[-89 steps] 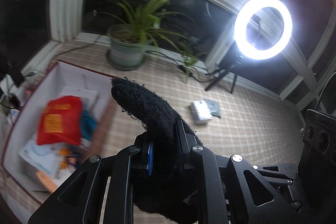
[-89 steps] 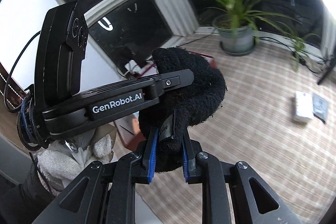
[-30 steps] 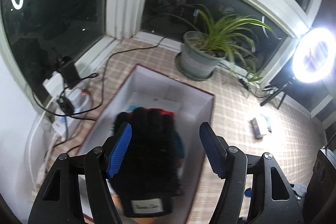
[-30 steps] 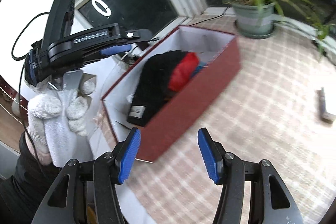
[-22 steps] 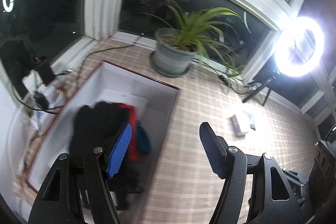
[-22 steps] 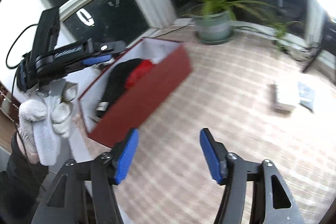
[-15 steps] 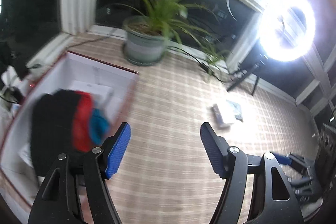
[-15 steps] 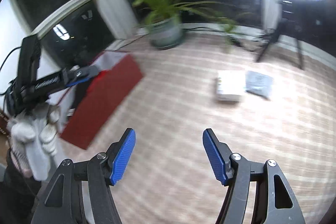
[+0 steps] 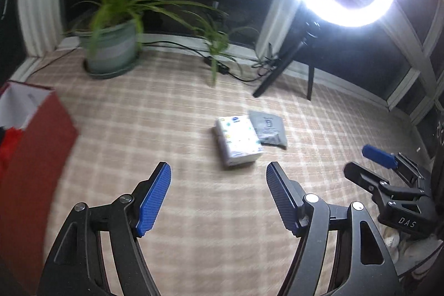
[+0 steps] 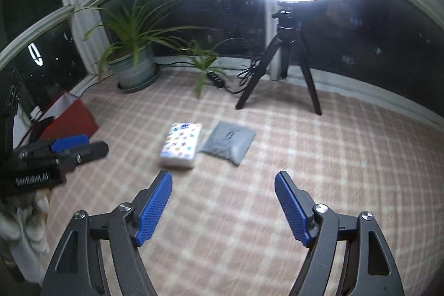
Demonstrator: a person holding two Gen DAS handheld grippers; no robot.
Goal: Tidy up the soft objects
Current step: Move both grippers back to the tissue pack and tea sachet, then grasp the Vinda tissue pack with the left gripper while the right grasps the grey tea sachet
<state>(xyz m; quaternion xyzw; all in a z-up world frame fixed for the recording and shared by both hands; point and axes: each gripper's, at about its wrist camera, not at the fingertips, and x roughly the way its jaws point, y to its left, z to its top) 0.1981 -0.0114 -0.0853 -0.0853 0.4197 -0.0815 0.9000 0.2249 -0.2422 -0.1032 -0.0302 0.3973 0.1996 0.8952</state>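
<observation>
A white patterned soft pack point(image 9: 238, 140) lies on the checked floor beside a flat grey pouch point(image 9: 267, 129); both also show in the right wrist view, the pack point(image 10: 181, 148) and the pouch point(image 10: 227, 143). My left gripper point(image 9: 217, 192) is open and empty, short of the pack. My right gripper point(image 10: 223, 201) is open and empty, a little short of both items. The red box point(image 9: 30, 151) stands at the left, with something red at its rim. The box shows far left in the right wrist view point(image 10: 69, 119).
A potted plant point(image 9: 113, 49) stands by the window at the back left. A ring light on a tripod point(image 10: 285, 57) stands at the back, with cables along the sill. The right gripper shows at the left view's right edge point(image 9: 388, 176).
Three seconds ago both grippers held a black glove; it now lies in the red box and both are open. Both views have swung right, from the box to the pack and pouch.
</observation>
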